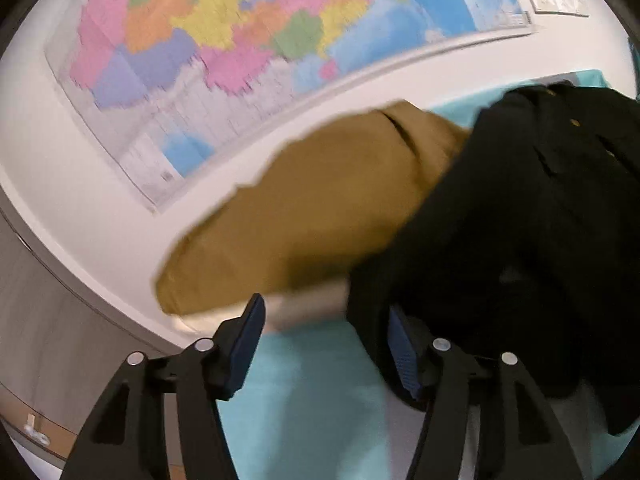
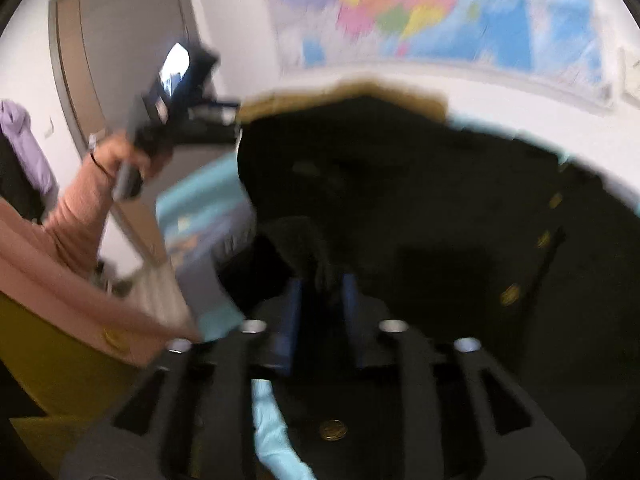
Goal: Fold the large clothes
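The black coat (image 1: 520, 216) with round brass buttons lay over tan cloth (image 1: 304, 216) on the turquoise sheet (image 1: 304, 400), the left gripper (image 1: 326, 344) gaping empty, the right gripper (image 2: 320, 300) part-open around a dark fold.

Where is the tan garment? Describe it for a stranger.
Start at the big coloured wall map. Below it, on the turquoise sheet, lies the tan garment. Unlike the black coat beside it, it is plain mustard-brown, without gold buttons.
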A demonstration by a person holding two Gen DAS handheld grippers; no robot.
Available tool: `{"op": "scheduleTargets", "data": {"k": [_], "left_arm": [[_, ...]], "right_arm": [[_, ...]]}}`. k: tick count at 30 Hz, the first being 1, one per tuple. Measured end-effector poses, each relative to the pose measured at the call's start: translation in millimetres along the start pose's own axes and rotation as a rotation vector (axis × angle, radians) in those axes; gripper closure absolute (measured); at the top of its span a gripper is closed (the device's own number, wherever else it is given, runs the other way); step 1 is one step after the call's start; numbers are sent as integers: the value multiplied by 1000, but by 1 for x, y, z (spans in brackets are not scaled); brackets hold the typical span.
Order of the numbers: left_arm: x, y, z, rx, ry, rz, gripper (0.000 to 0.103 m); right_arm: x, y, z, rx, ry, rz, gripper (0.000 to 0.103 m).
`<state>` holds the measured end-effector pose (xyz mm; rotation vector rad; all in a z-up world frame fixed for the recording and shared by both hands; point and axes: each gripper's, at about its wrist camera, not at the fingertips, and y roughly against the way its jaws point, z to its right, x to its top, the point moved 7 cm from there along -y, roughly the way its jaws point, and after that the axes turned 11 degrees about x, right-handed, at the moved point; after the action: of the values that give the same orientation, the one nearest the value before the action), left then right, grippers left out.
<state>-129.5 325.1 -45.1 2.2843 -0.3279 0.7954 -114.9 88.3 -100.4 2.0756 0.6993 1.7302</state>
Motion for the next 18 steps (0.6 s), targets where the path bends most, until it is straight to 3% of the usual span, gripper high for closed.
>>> {"op": "scheduleTargets", "data": {"k": [2,4,5,9,12,15,18], "left_arm": [[-14,17,12,-190,53,26,39],[-27,36,19,-371,98,83,23],[-31,48,26,-452,115,119,22],[-50,76,56,-655,106,180,15],[-66,86,85,-726,35,167,14],[-75,85,110,-747,-10,124,11],[-71,75,127,-727,-19,92,11]], "right_arm": [[-7,12,3,-6,-14,15,45],[-13,44,11,-1,-67,80,40],[-18,67,19,-19,-107,138,39],[-61,149,65,-149,-337,296,37],[-104,179,97,-295,-491,292,41],[-131,195,104,-296,-559,328,42],[-136,198,109,-376,-558,303,41]]}}
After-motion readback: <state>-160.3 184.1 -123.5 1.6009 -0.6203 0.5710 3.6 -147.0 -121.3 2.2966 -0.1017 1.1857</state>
